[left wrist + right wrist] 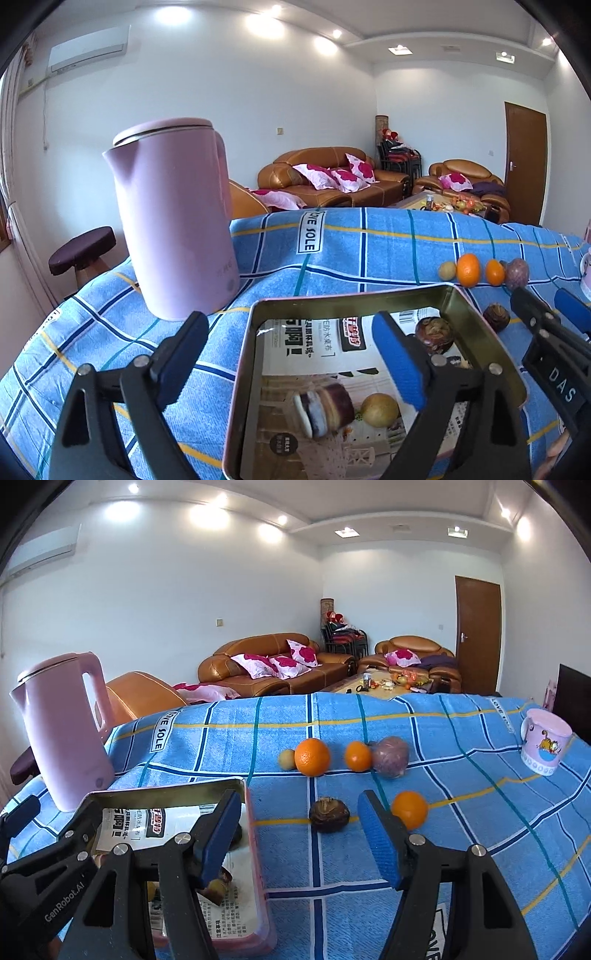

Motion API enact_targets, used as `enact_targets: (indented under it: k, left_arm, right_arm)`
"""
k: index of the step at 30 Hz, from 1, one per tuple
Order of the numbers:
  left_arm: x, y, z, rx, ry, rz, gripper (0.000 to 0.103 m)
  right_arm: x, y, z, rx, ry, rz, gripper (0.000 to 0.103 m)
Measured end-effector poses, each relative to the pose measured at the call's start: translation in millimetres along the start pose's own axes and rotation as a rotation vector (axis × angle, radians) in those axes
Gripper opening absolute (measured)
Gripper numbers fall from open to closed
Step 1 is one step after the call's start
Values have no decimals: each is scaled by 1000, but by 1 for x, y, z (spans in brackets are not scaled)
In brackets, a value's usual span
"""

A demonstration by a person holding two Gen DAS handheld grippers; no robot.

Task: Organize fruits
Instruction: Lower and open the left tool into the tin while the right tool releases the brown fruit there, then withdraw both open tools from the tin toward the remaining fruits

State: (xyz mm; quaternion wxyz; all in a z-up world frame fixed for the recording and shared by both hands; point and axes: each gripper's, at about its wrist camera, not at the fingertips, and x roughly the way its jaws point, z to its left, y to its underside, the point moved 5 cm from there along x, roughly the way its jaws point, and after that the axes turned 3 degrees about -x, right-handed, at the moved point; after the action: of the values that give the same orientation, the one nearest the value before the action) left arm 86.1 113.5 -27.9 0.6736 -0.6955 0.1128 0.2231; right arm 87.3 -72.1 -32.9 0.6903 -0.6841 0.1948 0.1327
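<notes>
A metal tin [351,295] lined with printed paper lies on the blue checked cloth. In it are a dark brown fruit [434,334], a small yellow-green fruit [379,410] and a blurred purple-and-white piece [325,410]. My left gripper [290,358] hangs open over the tin, holding nothing. My right gripper [299,836] is open beside the tin's right wall [255,849], its jaws bare. Just beyond it lie another dark brown fruit [328,814] and an orange [410,808]. Farther back sit a small yellow fruit [287,758], a big orange [312,757], a small orange [357,756] and a purple fruit [390,757].
A tall pink kettle [173,221] stands left of the tin. A pink mug [545,742] sits at the far right of the table. A dark stool [83,251] stands past the left edge. Sofas and a low table fill the room behind.
</notes>
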Motion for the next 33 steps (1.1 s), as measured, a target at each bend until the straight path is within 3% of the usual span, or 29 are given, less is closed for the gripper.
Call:
enact_targets:
  k: [33]
  left_arm:
    - [-20,3,-18,31,-6,-47,93]
  right_arm:
    - [-3,7,-19,-27,100,44,68]
